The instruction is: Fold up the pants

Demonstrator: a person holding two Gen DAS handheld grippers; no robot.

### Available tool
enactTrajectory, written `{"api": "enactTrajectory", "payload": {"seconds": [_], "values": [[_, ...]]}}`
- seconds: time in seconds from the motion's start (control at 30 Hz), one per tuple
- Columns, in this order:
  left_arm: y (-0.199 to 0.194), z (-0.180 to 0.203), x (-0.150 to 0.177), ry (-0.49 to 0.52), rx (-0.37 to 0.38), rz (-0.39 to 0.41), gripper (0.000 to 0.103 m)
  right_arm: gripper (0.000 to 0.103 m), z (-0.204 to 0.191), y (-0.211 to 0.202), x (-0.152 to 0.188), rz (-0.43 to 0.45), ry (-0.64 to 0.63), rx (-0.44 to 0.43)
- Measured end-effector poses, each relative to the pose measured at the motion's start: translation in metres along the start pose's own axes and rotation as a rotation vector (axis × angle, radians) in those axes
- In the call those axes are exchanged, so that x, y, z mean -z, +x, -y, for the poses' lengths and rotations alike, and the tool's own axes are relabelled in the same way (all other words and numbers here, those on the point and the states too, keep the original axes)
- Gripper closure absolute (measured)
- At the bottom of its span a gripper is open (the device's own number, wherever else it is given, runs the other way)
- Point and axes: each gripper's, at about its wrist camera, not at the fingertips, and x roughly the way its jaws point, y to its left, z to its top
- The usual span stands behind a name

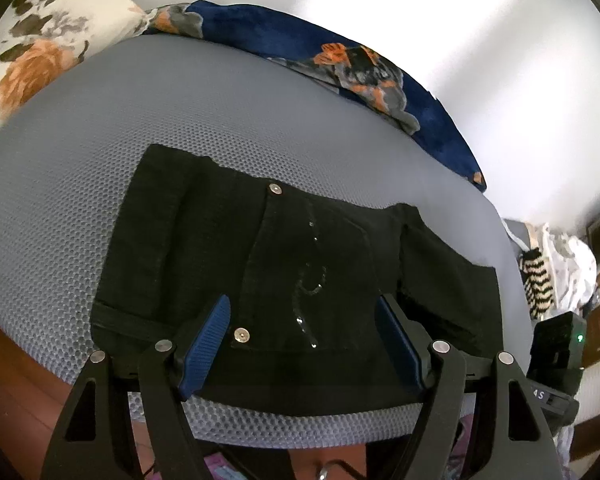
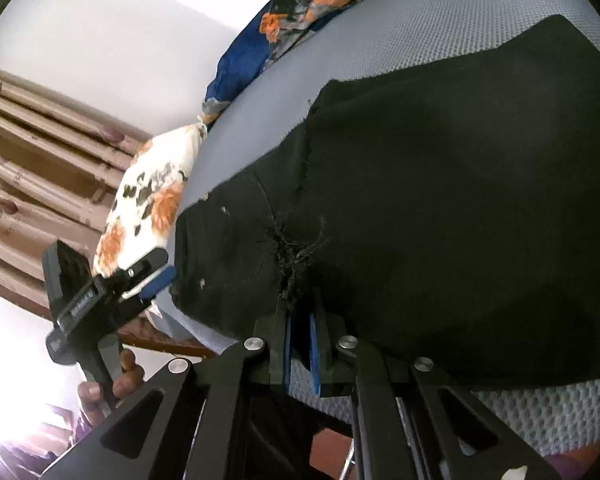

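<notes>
A: Where are the black denim pants (image 1: 300, 272) sitting? Folded on the grey honeycomb-mesh mattress (image 1: 100, 160), near its front edge, silver rivets up.

B: Yep. The left tool (image 1: 304, 344) hangs over them with its blue pads spread wide, nothing pinched. The right tool (image 2: 302, 344) is clamped on a frayed edge of the pants. A floral pillow (image 1: 48, 52) and a navy blanket (image 1: 284, 44) lie at the far side.

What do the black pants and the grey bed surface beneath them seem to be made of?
Black pants: probably denim, matte, judging by the metal rivets, stitched seams and frayed threads at one edge.
Grey bed surface: likely a synthetic mesh cover, with an even honeycomb pattern of small holes and a slight sheen.
</notes>
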Motion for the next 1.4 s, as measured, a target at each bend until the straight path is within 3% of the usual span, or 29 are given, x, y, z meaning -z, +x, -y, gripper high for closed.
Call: {"api": "enactTrajectory", "payload": {"seconds": [0.13,0.23,0.27,0.3,0.37,0.47,0.6,0.73,0.93,1.03,1.2,1.37,1.4], "values": [[0.003,0.009,0.005,0.042,-0.007,-0.009,0.028,0.095,0.004,0.007,0.008,-0.021,-0.025,0.017],[0.009,0.016,0.01,0.069,-0.005,-0.035,0.028,0.088,-0.007,0.009,0.01,-0.027,-0.125,0.043],[0.012,0.019,0.012,0.08,-0.006,-0.048,0.028,0.082,-0.01,0.009,0.012,-0.03,-0.141,0.044],[0.013,0.021,0.013,0.088,-0.006,-0.056,0.028,0.072,-0.012,0.007,0.011,-0.038,-0.15,0.008],[0.014,0.029,0.015,0.118,-0.002,-0.076,0.028,0.064,-0.012,-0.005,0.007,-0.031,-0.144,-0.1],[0.011,0.039,0.016,0.16,0.023,-0.086,0.028,0.06,0.007,-0.042,-0.013,0.096,-0.092,-0.156],[0.008,0.051,0.016,0.192,0.049,-0.09,0.028,0.06,0.053,-0.078,-0.033,0.184,0.041,-0.156],[0.013,0.057,0.016,0.202,0.083,-0.117,0.028,0.06,0.057,-0.084,-0.03,0.151,-0.044,-0.118],[0.028,0.075,0.021,0.214,0.174,-0.222,0.028,0.06,0.051,-0.059,-0.023,0.063,-0.087,-0.148],[0.037,0.083,0.023,0.189,0.283,-0.296,0.028,0.06,0.052,-0.055,-0.021,0.054,-0.105,-0.114],[0.063,0.087,0.013,0.107,0.365,-0.379,0.028,0.06,0.068,-0.061,-0.022,0.081,-0.041,-0.125],[0.084,0.102,-0.016,0.113,0.389,-0.359,0.028,0.06,0.077,-0.066,-0.023,0.104,-0.015,-0.136],[0.092,0.106,-0.023,0.132,0.366,-0.361,0.028,0.06,0.079,-0.065,-0.023,0.103,-0.009,-0.138]]}}
